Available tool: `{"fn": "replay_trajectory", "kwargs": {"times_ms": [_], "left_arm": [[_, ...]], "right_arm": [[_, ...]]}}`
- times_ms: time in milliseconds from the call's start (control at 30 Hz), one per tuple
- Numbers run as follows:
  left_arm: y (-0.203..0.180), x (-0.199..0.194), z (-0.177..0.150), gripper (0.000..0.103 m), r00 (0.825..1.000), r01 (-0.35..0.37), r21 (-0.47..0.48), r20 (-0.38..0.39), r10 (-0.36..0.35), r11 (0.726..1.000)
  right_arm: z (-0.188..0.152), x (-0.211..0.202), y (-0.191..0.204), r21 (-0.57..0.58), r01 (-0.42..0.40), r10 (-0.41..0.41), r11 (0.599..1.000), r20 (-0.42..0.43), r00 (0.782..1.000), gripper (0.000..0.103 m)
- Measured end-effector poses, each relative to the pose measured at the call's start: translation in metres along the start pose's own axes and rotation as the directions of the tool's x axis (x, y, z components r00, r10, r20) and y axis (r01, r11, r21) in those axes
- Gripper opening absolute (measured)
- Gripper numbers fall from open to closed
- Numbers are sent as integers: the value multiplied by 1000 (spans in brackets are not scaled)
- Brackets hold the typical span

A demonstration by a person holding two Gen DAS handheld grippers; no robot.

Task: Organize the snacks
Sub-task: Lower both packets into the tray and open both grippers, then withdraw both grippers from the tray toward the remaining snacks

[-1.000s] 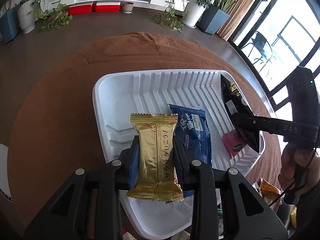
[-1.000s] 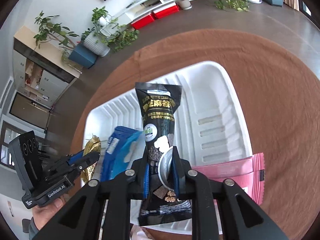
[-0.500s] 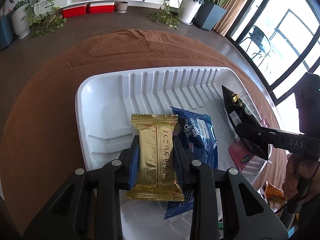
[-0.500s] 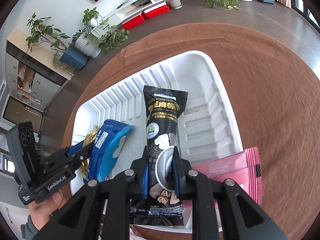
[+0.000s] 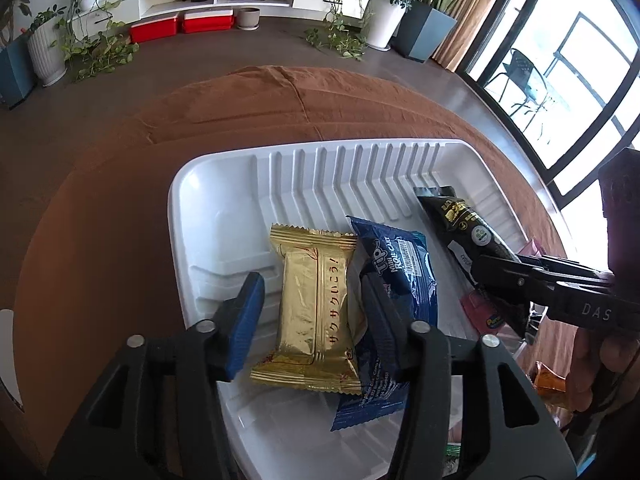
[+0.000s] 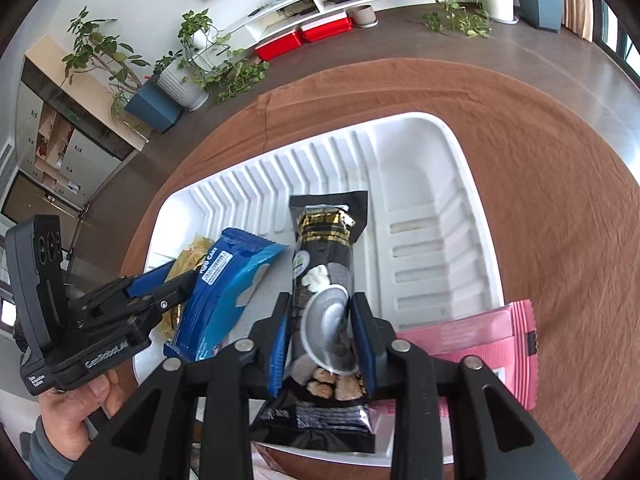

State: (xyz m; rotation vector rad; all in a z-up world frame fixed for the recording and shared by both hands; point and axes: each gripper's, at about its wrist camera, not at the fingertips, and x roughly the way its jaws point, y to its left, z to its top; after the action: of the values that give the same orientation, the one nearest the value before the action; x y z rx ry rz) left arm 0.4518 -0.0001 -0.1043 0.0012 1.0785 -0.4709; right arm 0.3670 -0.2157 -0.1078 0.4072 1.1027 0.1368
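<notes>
Your left gripper (image 5: 312, 308) has just been opening, and the gold foil snack packet (image 5: 312, 312) lies loose between its jaws in the white ribbed plastic tray (image 5: 224, 200). Your right gripper (image 6: 322, 324) has also just been opening around the black snack pouch (image 6: 326, 236), which lies in the tray beside the blue cake packet (image 6: 228, 292), on the brown-clothed bench (image 6: 560, 208).

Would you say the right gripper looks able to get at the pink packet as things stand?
Probably yes. The pink packet lies just beside the right gripper, half over the white tray's near rim, with nothing on top. The jaws, which have just been opening, stand around the black packet and must clear it first.
</notes>
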Motion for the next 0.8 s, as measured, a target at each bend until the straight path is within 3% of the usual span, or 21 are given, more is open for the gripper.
{"fn": "replay_trajectory", "kwargs": {"times_ms": [200,333,400,600,800], "left_arm": [[-4,-23,-3,67,999,-14,9,32,13,1000],[-10,-71,-11,84,994,-23,29,107,20,999],[-14,-98,-17,94,988,-30,41,153,23,999],[-36,-164,-61,103,968,-33,74,250,14,997],[-65,-208,-133,103,948,22,80,314,-46,997]], "right_arm": [[1,-11,5,-20,6,-6,1000,25,1000,40],[-3,-42,13,-73,-12,17,997,70,997,60],[-5,-67,14,-91,-31,42,995,114,993,64],[-30,-142,12,-122,-55,82,991,228,970,79],[-92,-200,-9,-92,-100,126,991,346,930,91]]}}
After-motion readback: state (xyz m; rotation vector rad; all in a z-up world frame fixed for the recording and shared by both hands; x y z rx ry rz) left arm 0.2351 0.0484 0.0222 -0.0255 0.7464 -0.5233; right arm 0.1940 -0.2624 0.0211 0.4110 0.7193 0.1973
